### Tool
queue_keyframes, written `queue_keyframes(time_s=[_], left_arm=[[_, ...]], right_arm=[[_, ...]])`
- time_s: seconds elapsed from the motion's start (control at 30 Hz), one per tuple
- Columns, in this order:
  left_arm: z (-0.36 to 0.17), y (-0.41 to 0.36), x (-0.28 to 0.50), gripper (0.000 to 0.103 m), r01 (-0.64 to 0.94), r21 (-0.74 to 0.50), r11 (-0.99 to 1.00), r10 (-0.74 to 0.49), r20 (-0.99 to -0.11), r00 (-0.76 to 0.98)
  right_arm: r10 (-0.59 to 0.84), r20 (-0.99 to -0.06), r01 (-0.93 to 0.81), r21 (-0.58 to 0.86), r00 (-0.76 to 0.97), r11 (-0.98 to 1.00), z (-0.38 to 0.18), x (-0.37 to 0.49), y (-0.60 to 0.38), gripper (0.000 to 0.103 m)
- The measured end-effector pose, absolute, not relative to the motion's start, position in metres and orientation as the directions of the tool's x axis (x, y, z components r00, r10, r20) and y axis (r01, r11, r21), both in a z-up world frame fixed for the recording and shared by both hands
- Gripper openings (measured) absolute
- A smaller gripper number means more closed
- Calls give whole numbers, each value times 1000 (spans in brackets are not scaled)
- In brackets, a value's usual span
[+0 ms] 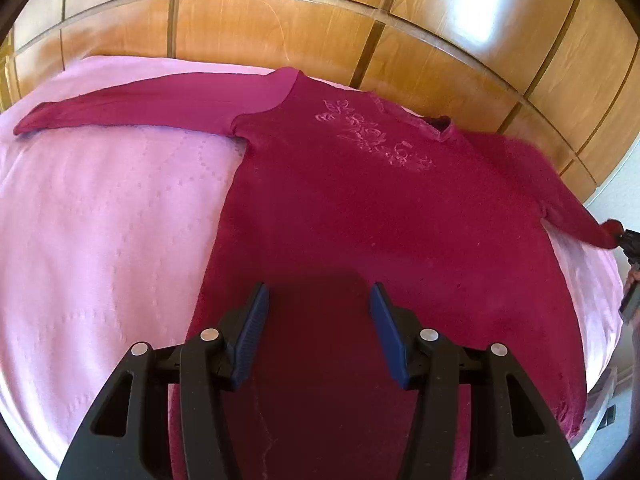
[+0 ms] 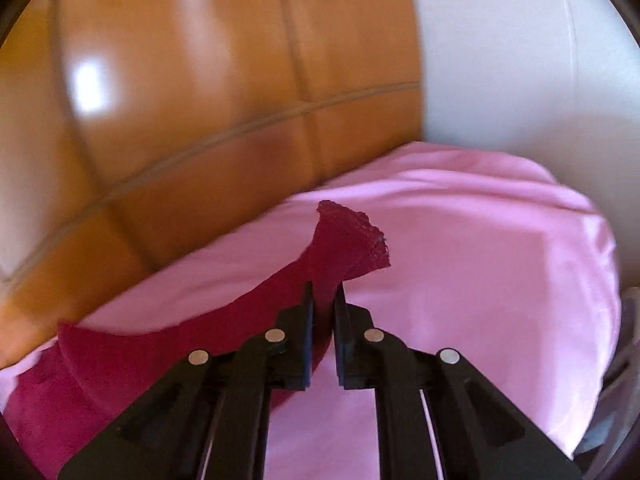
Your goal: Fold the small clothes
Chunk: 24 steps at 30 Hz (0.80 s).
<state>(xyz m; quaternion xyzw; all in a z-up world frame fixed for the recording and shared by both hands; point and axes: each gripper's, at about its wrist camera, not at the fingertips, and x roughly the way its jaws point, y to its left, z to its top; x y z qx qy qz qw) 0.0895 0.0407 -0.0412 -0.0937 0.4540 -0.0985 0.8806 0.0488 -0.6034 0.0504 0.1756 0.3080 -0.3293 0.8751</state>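
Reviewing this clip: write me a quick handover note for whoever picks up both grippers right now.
Right gripper: shut on the sleeve cuff, lifted off the pink bedspread.
Left gripper: open, above the lower part of the magenta sweater, holding nothing.
The sweater lies front up, other sleeve stretched out flat.
Done: cuff grasped. Left: every fold, both sleeves and body.

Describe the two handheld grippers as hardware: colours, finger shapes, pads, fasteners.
Left gripper: matte black plastic linkage arms with cut-out windows, four round silver pivot pins, and flat ribbed blue pads on the fingers. Right gripper: the same black frame and silver pins; its pads look dark, colour unclear. No cables or sleeves visible.
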Motion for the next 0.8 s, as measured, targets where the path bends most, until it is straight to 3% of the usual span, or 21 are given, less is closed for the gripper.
queue_keyframes(time_s=[0.13, 0.2, 0.23, 0.27, 0.43, 0.63, 0.8], left_arm=[[-38, 49, 85, 52, 78, -247, 966, -247, -786, 567], [-34, 59, 79, 52, 66, -245, 967, -238, -785, 571], [-32, 67, 74, 52, 56, -239, 969, -227, -785, 577], [-30, 75, 70, 52, 44, -236, 971, -218, -786, 579], [-28, 116, 52, 52, -28, -243, 970, -182, -795, 578], [-46, 143, 34, 52, -48, -352, 935, -275, -802, 531], [-51, 147, 21, 52, -15, -399, 917, -331, -780, 532]], right_arm=[[-463, -730, 737, 82, 503, 671, 16, 59, -624, 10], [-447, -744, 737, 89, 496, 670, 6, 58, -622, 24], [-429, -748, 731, 109, 507, 673, 3, 55, -618, 53], [-417, -739, 718, 129, 530, 684, 2, 47, -609, 69], [-231, -747, 563, 224, 624, 796, 0, 14, -554, 70], [251, -754, 209, 456, 607, 865, -21, -36, -444, 70], [398, -755, 61, 497, 521, 865, -29, -83, -376, 64]])
